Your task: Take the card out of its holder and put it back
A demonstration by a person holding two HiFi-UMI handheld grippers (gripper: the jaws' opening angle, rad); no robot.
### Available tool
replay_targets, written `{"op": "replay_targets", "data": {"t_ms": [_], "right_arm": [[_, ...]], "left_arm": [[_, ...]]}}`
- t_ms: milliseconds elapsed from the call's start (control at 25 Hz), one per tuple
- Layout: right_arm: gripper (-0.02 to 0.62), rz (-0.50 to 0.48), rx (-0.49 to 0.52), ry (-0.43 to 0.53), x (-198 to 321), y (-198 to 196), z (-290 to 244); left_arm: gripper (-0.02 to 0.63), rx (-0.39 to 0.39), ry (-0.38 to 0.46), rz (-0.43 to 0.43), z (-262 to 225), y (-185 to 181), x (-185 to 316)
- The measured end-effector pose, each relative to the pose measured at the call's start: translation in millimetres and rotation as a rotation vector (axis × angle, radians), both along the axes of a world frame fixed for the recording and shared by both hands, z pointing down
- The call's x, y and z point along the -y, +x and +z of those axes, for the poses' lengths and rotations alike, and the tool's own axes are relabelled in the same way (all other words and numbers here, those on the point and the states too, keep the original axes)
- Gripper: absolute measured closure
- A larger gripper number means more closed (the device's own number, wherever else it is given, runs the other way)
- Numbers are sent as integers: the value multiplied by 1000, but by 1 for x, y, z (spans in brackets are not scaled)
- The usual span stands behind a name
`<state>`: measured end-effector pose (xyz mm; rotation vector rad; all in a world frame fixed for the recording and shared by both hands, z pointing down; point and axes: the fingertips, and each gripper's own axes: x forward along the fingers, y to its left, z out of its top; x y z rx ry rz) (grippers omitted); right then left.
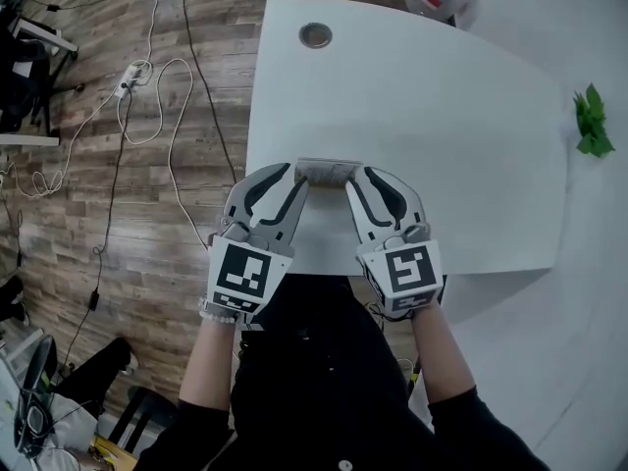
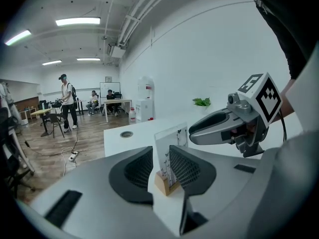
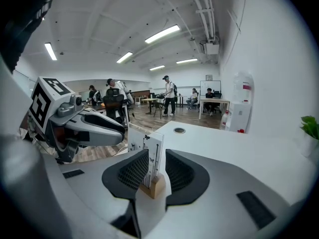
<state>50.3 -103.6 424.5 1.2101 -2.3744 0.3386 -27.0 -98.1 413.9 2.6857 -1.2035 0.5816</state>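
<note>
The card stands upright in its wooden holder on the white surface, with the left claw and the right claw each open around one end of it, so I judge that neither the taking out nor the putting back is done yet.

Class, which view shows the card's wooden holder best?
The right gripper view: the wooden holder shows its end face and slot plainly. The left gripper view shows it partly behind a finger. The head view gives only a thin strip from above.
</note>
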Motion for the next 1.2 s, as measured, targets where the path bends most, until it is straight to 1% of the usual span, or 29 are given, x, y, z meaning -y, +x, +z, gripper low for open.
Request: {"op": "replay_targets", "data": {"t_ms": [280,440,600,720,800,1200], "right_arm": [[471,-2,-9,-9,4,-4,9],[474,-6,-9,-11,6,-4,11],[500,-2,-4,-8,9,-4,11],[503,1,6,-13,9,-3,11],[505,2,5,-13,9,-3,12],[511,3,12,-12,4,-2,11]], "left_arm": [[508,10,-13,31,12,7,5],[509,12,-21,17,16,8,8],[511,15,-26,10,18,8,9],[543,22,-28,1,19,9,11],[549,19,-29,-4,19,8,11],[554,30,-23,6,16,8,8]]}}
